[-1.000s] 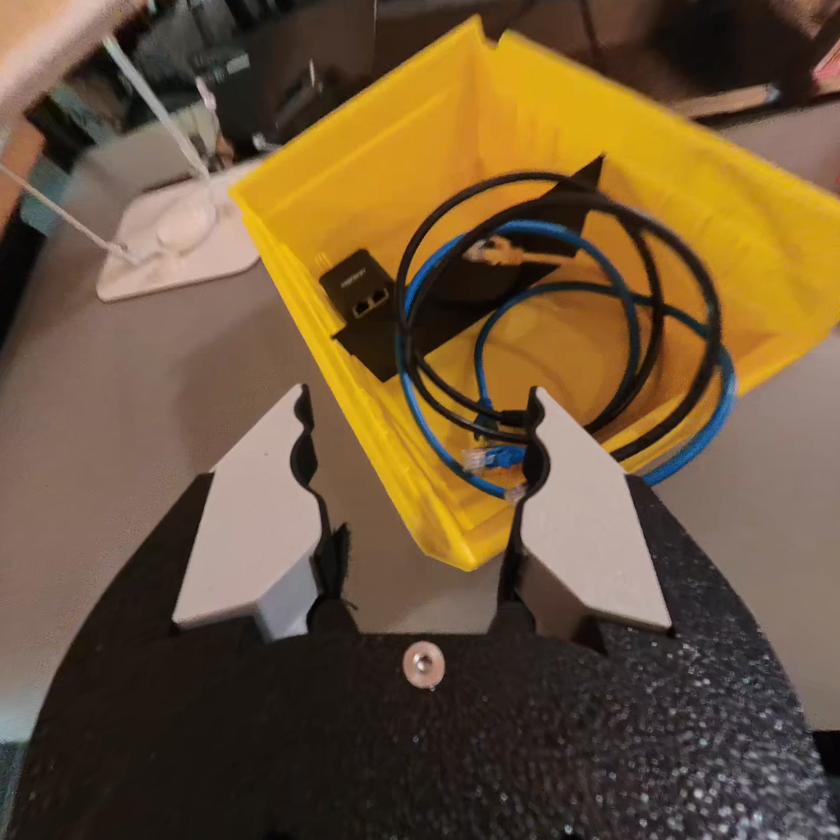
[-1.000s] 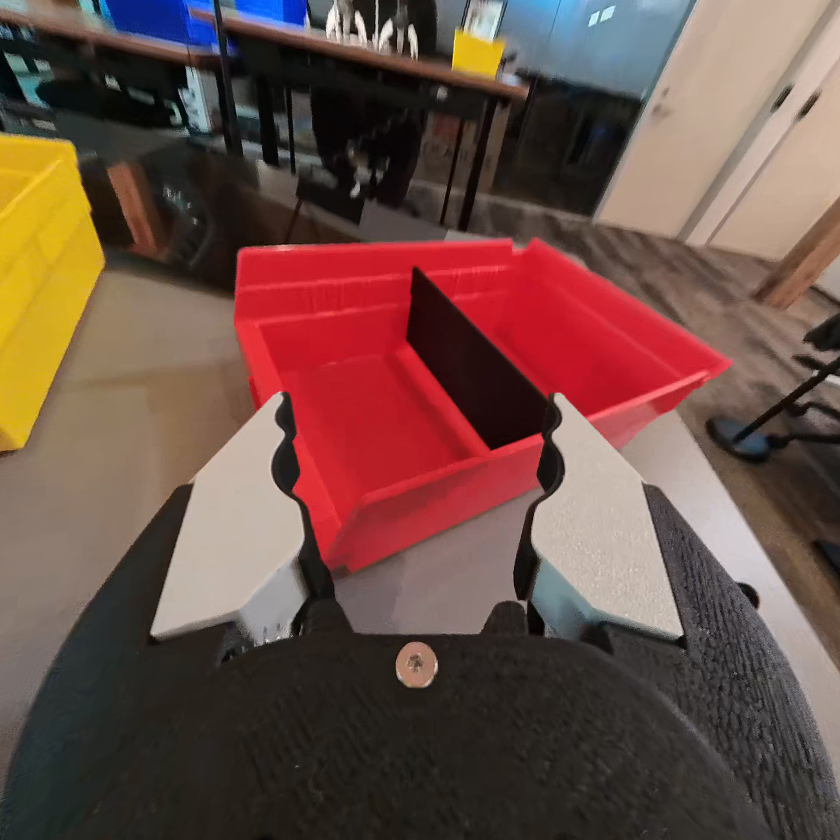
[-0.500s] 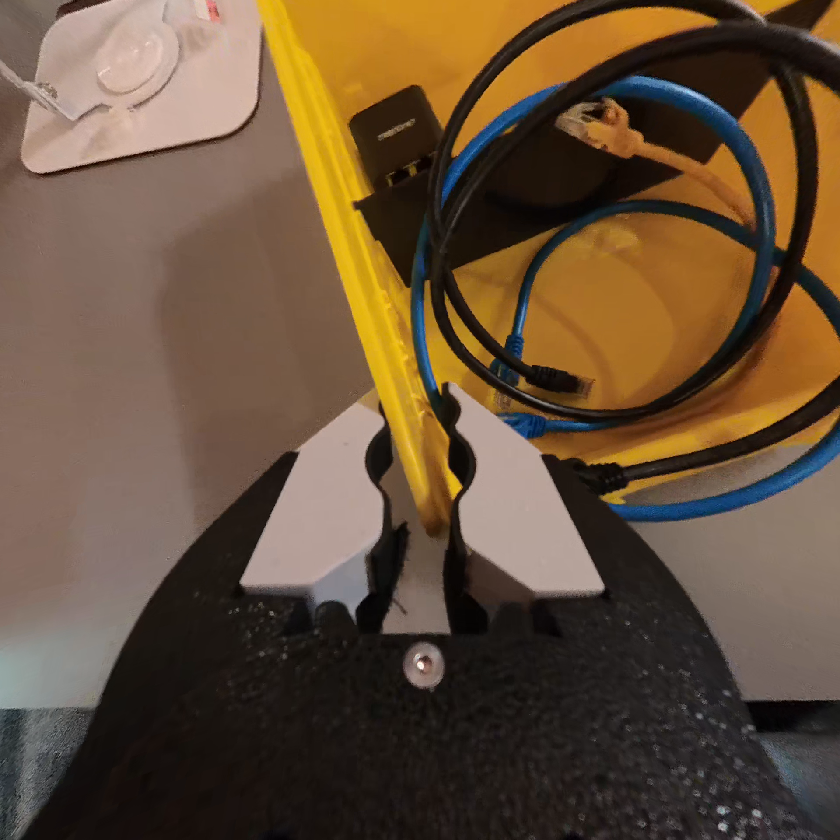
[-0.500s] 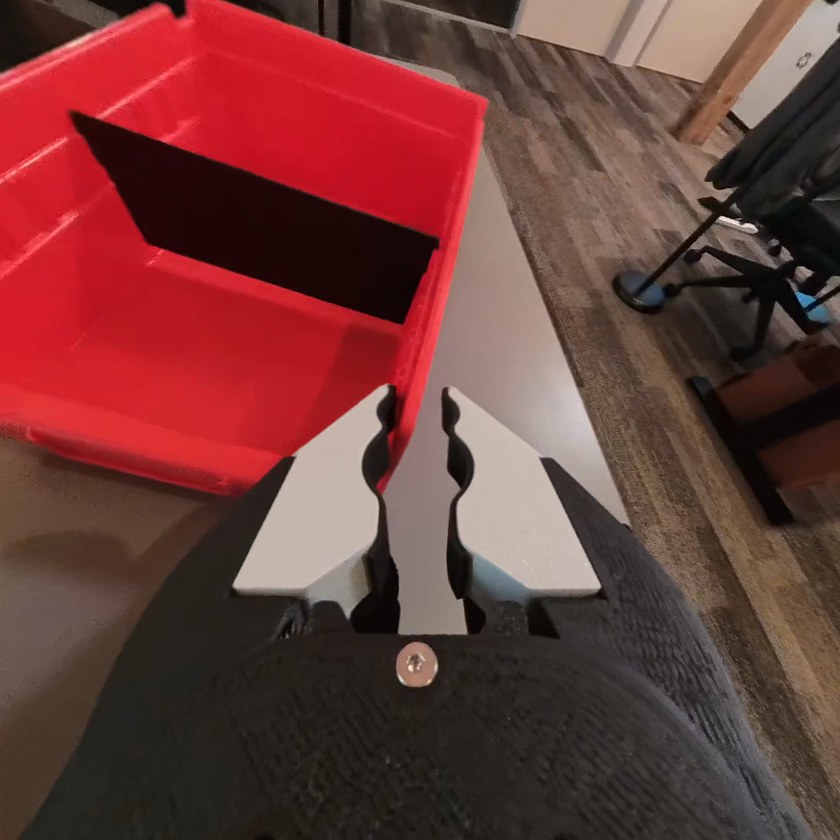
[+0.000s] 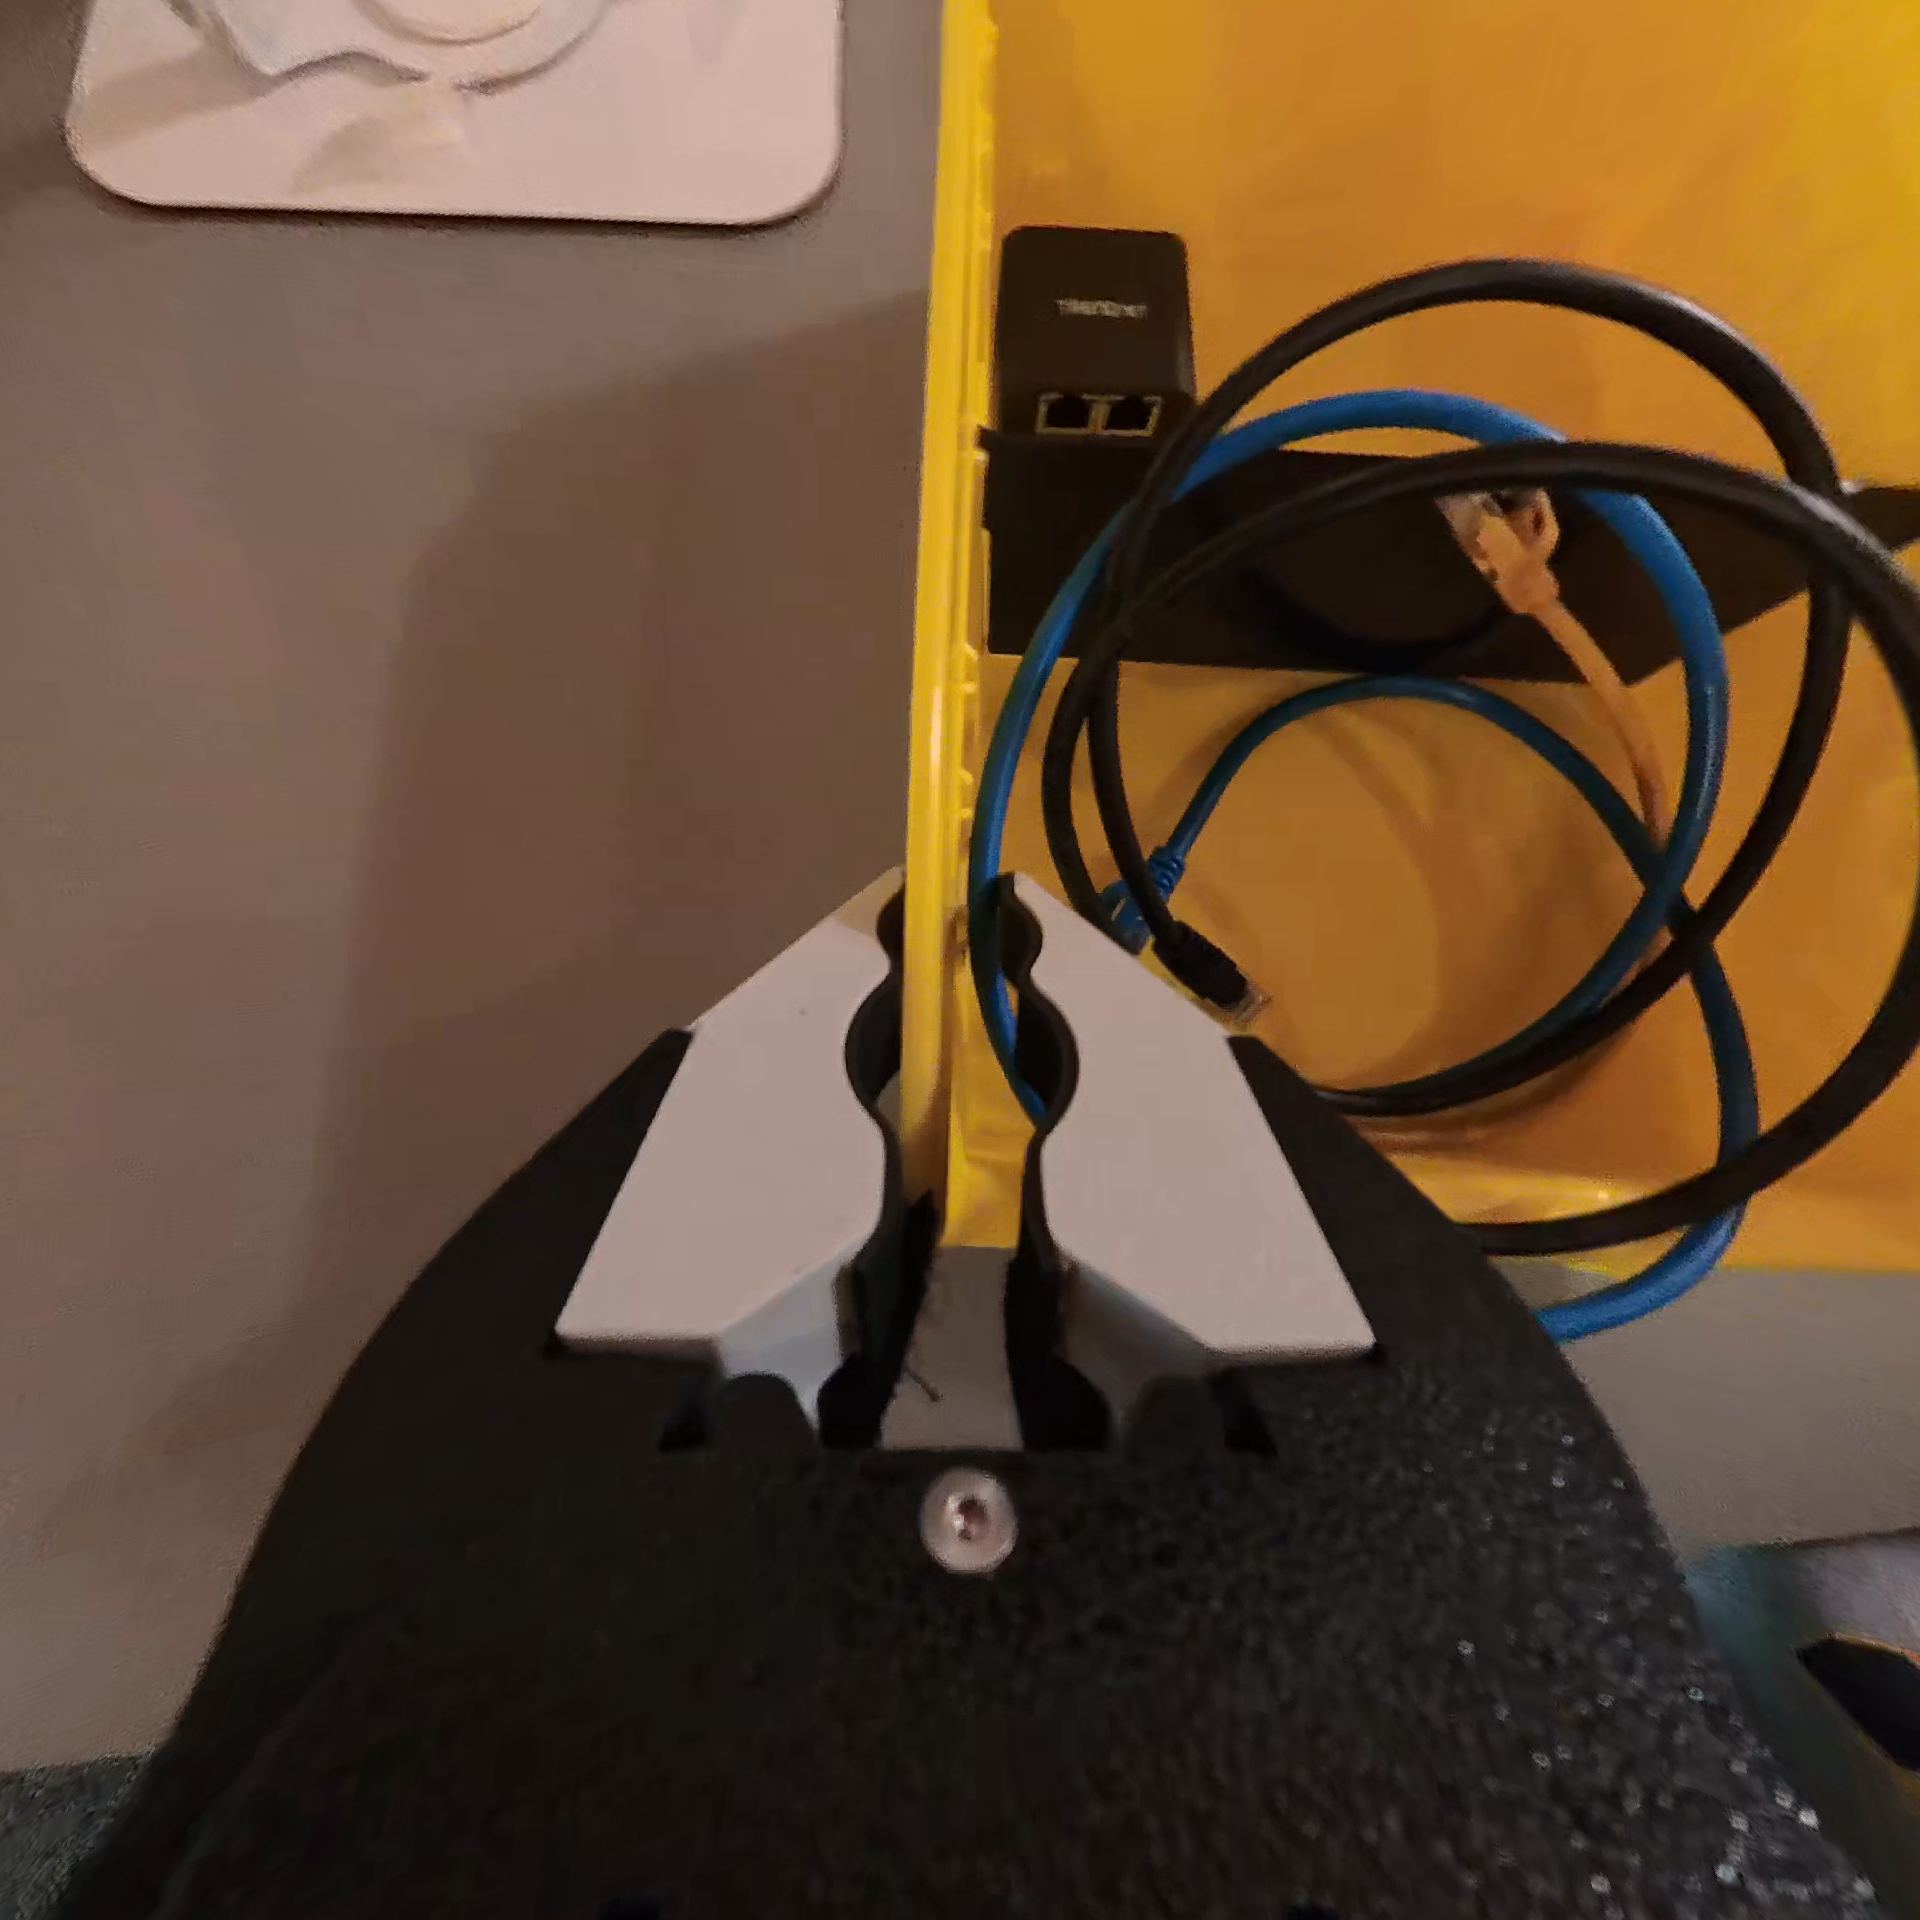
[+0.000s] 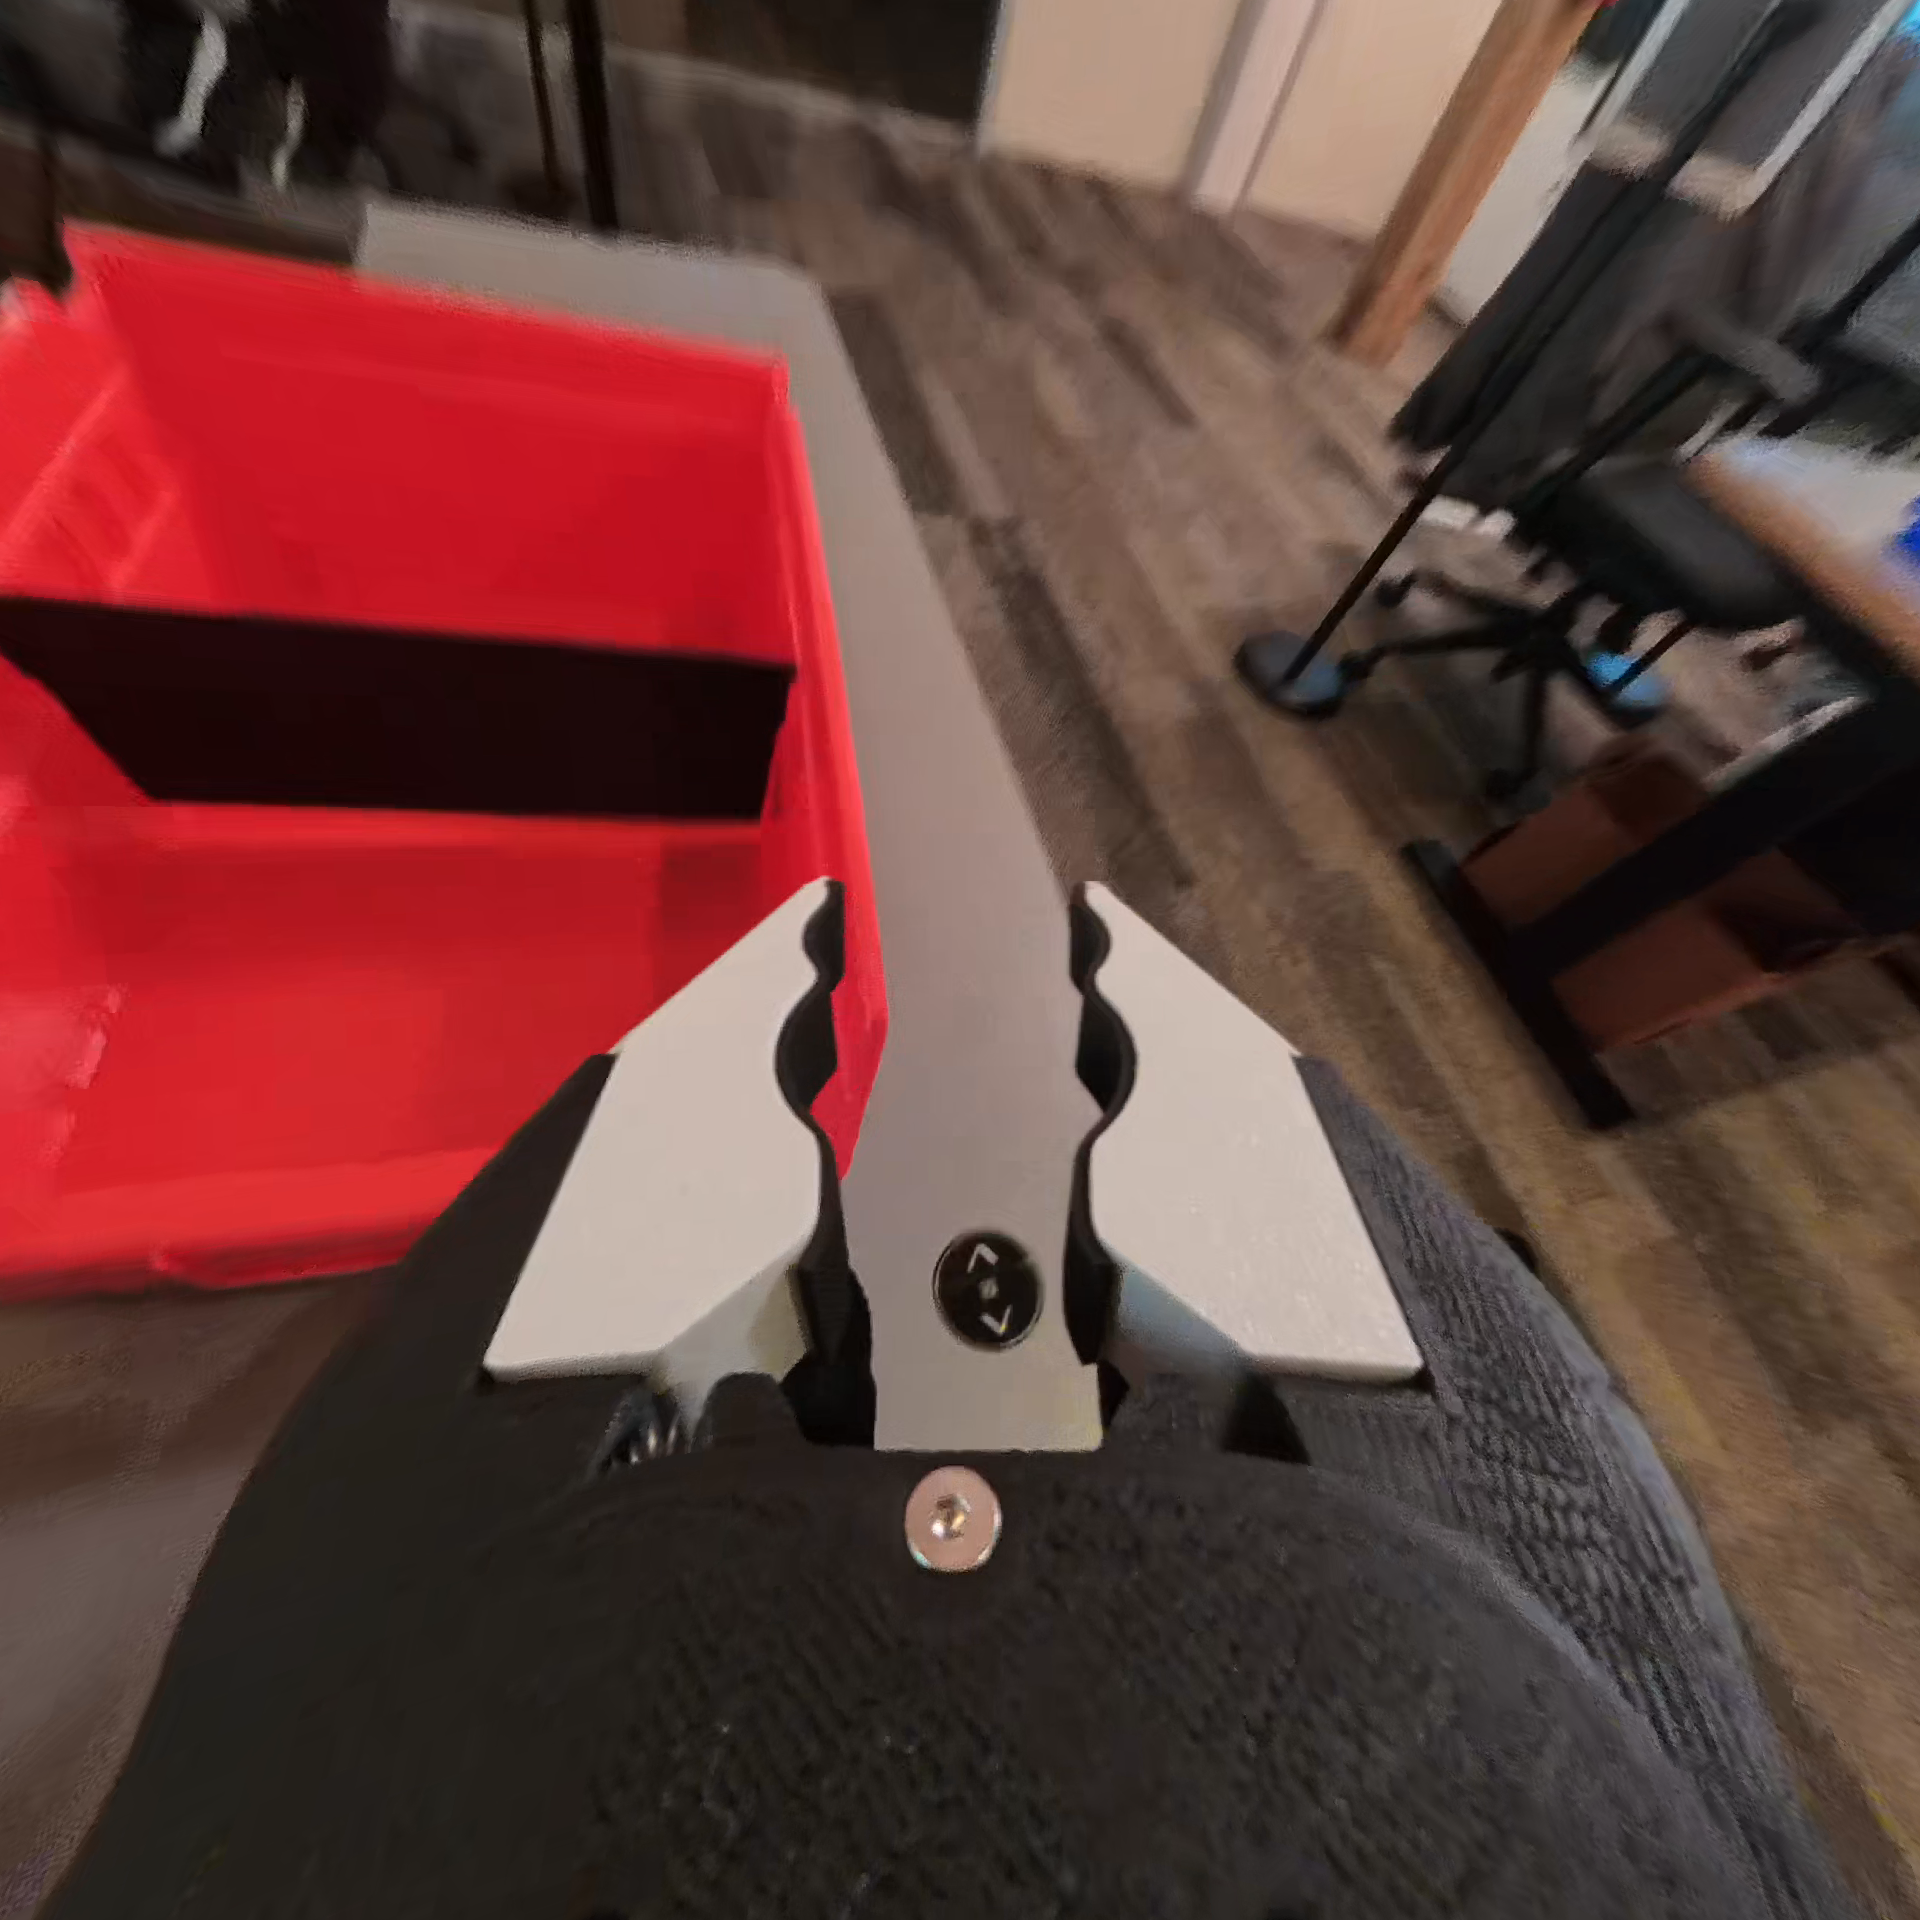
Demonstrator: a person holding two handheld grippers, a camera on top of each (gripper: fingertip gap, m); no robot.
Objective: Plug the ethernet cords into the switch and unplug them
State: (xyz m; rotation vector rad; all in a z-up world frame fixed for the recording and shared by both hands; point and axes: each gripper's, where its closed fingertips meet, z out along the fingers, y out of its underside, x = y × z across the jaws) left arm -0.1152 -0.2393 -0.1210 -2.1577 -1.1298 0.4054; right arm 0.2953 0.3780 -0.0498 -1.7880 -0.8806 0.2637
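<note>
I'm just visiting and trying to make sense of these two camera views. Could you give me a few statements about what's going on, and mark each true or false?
1. The left gripper has its jaws closed on the side wall of the yellow bin. True.
2. A cable is plugged into the black switch. False: both ports that show are empty.
3. The blue cable and black cable lie coiled in the yellow bin. True.
4. The red bin holds cables. False: only a black divider shows inside.
5. The right gripper grips the red bin's wall. False: its jaws are apart, the wall beside the left one.
</note>
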